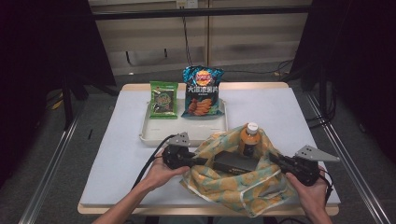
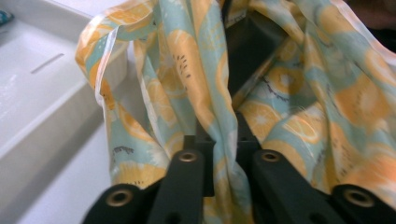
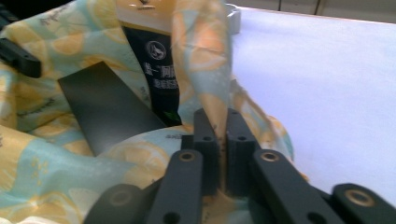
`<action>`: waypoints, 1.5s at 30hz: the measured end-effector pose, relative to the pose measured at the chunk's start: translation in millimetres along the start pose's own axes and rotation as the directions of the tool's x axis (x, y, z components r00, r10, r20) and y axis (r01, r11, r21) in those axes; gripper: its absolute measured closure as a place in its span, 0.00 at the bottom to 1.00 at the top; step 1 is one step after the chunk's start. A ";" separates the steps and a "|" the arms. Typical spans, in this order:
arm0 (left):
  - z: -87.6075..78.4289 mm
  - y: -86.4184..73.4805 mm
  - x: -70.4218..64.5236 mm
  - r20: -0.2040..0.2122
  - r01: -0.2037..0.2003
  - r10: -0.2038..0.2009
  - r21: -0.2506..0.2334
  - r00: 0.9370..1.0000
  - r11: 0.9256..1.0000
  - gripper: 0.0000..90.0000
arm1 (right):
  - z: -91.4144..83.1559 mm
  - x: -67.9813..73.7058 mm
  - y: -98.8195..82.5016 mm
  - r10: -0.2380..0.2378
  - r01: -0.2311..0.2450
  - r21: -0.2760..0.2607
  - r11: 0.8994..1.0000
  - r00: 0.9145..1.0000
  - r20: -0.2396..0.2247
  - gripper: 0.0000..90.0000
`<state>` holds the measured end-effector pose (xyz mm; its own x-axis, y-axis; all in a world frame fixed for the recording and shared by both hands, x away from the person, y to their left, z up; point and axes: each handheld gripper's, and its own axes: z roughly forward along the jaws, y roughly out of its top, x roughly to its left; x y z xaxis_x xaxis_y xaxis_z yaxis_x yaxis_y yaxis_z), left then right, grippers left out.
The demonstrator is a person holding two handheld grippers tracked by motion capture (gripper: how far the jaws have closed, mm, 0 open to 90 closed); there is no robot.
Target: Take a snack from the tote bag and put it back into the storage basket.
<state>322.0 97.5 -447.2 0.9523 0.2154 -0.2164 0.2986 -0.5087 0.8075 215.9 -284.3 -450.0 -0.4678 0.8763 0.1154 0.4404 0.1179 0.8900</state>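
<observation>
Fabric bag (image 1: 243,179): lying on the white table (image 1: 116,154), near edge, just before the tray (image 1: 154,135) — holding a bottle (image 1: 249,138) and a dark box (image 1: 235,162).
Left gripper (image 2: 223,140): clenching the bag's cloth rim.
Right gripper (image 3: 222,140): pinching the opposite rim — jaws nearly meeting.
</observation>
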 end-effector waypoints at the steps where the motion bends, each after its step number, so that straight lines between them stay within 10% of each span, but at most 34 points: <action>1: -0.3 0.4 -0.3 -0.002 -0.005 0.005 -0.003 1.000 1.000 0.91 | 0.0 0.2 -0.1 0.003 -0.003 -0.003 1.000 1.000 -0.005 0.88; 13: -14.5 10.7 -0.2 -0.017 0.012 -0.014 -0.108 1.000 0.994 0.59 | -8.6 5.9 6.2 0.030 -0.032 -0.076 0.997 0.999 -0.036 0.46; 21: -29.0 20.8 -11.3 -0.024 -0.031 0.027 -0.210 0.999 0.977 0.67 | -9.8 11.1 6.5 0.020 -0.025 -0.081 0.996 0.998 -0.056 0.34; 30: -5.8 36.8 -36.3 0.040 -0.093 0.101 -0.164 0.994 0.982 0.77 | -17.2 9.5 4.4 0.025 -0.030 -0.085 0.996 0.998 -0.060 0.33; 45: 37.4 44.1 -15.7 0.070 -0.108 0.114 -0.079 0.991 0.991 0.77 | -14.5 10.4 4.4 0.025 -0.032 -0.072 0.997 0.995 -0.100 0.35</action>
<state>322.6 40.5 -428.7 0.9822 0.0976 -0.1608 0.1878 -0.4619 0.8668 201.8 -281.5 -438.5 -0.5312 0.8276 0.1813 0.3993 0.0558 0.9151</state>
